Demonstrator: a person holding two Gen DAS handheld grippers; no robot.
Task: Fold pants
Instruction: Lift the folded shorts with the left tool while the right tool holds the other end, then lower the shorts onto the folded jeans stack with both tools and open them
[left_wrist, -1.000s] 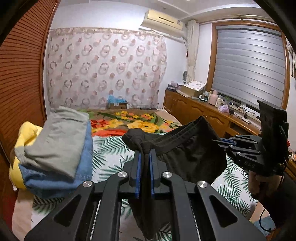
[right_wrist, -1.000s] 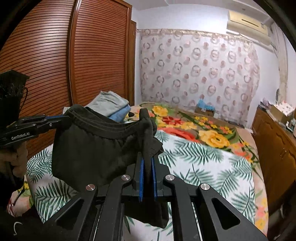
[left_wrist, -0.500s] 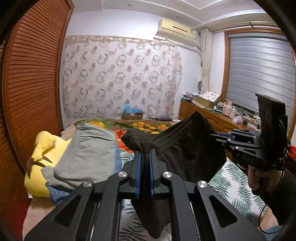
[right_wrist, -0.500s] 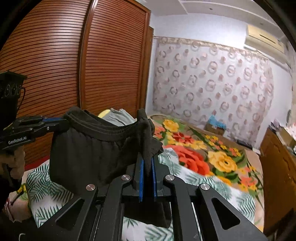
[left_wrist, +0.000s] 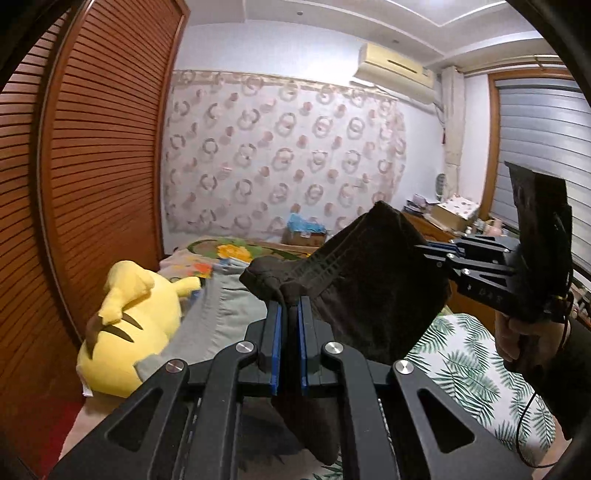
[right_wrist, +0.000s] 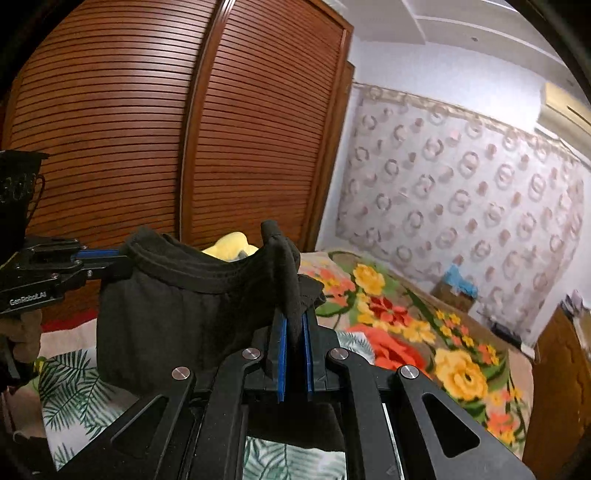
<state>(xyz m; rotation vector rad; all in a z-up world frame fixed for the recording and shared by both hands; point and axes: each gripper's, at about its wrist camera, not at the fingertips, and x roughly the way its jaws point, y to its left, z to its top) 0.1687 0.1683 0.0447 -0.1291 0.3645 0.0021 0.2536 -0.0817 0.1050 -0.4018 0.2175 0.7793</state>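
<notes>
- One pair of black pants (left_wrist: 373, 295) is hanging in the air over the bed (left_wrist: 465, 354), stretched between the two grippers by the waistband, with the rest of the fabric drooping down below.
- Two grippers are showing. The left gripper (left_wrist: 290, 306) is pinching one end of the waistband, with its jaws nearly closed and just a thin bunch of black cloth between the blue pads.
- The right gripper (right_wrist: 293, 325) is doing the same on the other end: jaws squeezed almost together, with a fold of the pants (right_wrist: 177, 306) sticking up out of them.
- From the left wrist view, the right gripper (left_wrist: 428, 251) is coming in from the side with its tips clamped on the far corner of the waistband, and the person's hand (left_wrist: 517, 336) is wrapping its handle.
- From the right wrist view, the left gripper (right_wrist: 114, 258) is biting onto the waistband edge.
- One yellow plush toy (left_wrist: 129, 325) is lying on the bed by the wooden louvred wardrobe doors (left_wrist: 92, 166).
- One folded grey garment (left_wrist: 225, 314) is sitting just beside the plush, touching it.
- The bedspread is showing a palm leaf print near the grippers and big flowers (right_wrist: 424, 332) further off.
</notes>
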